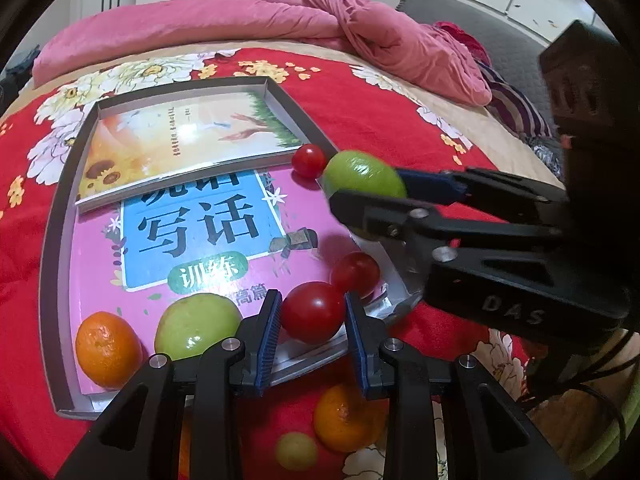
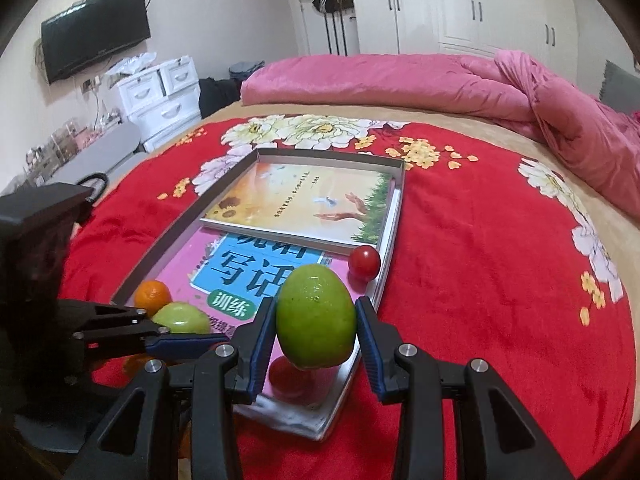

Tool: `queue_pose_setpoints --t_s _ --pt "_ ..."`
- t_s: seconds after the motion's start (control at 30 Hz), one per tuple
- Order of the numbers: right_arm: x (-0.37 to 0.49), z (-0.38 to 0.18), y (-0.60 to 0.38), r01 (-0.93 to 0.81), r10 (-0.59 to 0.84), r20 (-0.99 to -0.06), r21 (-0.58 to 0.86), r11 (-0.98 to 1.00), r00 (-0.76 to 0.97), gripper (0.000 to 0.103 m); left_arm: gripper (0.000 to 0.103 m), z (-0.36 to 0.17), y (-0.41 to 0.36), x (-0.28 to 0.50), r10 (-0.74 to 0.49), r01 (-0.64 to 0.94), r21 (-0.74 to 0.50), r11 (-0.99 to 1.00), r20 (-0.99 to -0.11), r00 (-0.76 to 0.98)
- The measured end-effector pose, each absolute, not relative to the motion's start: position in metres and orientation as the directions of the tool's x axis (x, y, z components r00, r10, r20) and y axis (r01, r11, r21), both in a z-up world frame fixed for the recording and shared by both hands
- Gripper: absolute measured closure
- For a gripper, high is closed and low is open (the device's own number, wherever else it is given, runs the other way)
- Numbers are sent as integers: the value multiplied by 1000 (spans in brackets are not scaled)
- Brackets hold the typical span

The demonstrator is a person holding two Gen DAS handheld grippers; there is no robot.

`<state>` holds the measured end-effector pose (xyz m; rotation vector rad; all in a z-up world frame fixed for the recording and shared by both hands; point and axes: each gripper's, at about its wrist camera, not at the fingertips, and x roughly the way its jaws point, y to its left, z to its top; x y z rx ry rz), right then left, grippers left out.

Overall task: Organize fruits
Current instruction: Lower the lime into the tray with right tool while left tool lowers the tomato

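Red floral bedspread; glossy green fruit clamped in right jaws, tomato in left.

Place: home bedroom
Near: bed with red floral blanket
Far: wardrobe, wall television, white drawers

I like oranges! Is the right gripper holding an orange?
No, the right gripper is clamped on an oval green fruit, not an orange.

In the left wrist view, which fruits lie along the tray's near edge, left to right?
Orange → green fruit → big tomato, between the left tongs' pads → smaller tomato.
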<state>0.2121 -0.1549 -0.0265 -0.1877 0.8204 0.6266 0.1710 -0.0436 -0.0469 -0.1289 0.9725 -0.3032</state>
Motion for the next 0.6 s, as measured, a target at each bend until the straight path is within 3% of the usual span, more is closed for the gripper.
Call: queue_pose_setpoints --t_s 0.6 --pt "223 -50 -142 -619 424 -775 55 783 468 63 71 -47 -47 170 -285 203 -206 957 -792 540"
